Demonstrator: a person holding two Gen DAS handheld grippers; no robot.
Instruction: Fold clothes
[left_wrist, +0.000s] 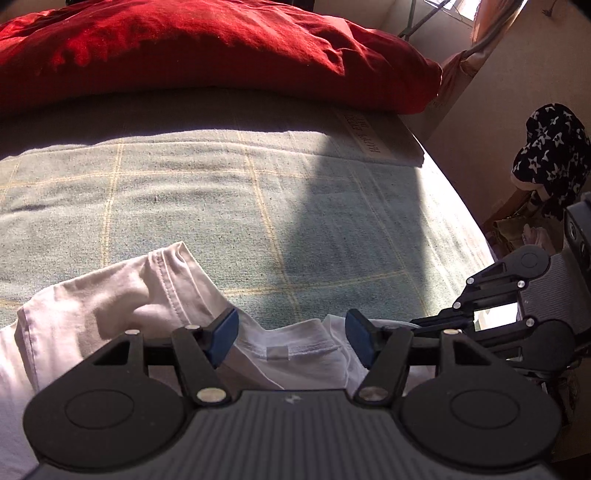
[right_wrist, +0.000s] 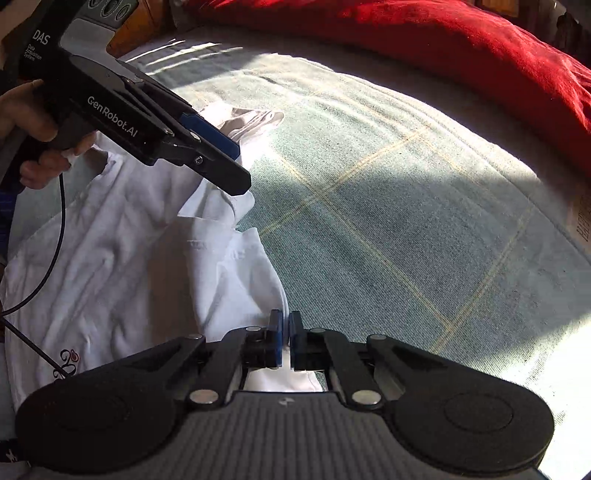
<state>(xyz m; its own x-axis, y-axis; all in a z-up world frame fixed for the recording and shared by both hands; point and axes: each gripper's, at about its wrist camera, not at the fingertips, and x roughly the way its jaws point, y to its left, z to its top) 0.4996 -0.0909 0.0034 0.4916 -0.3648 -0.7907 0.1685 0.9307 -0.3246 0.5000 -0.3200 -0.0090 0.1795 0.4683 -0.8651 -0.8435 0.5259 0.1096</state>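
Observation:
A white T-shirt (left_wrist: 122, 299) lies crumpled on a pale green checked blanket (left_wrist: 229, 192). Its collar and neck label sit just below and between the blue pads of my left gripper (left_wrist: 291, 338), which is open above the neckline. In the right wrist view the shirt (right_wrist: 122, 240) spreads to the left, and my right gripper (right_wrist: 286, 339) is shut on a fold of its edge. There a hand (right_wrist: 26, 122) holds the left gripper (right_wrist: 236, 162) over the shirt's far part. The right gripper (left_wrist: 424, 325) shows at the right of the left wrist view, low against the cloth.
A red pillow (left_wrist: 221, 51) lies across the far side of the bed, also seen as a red pillow (right_wrist: 480, 48). The bed's right edge (left_wrist: 458, 206) drops to the floor, where a black star-patterned cloth (left_wrist: 550, 158) sits. A black cable (right_wrist: 55, 236) trails over the shirt.

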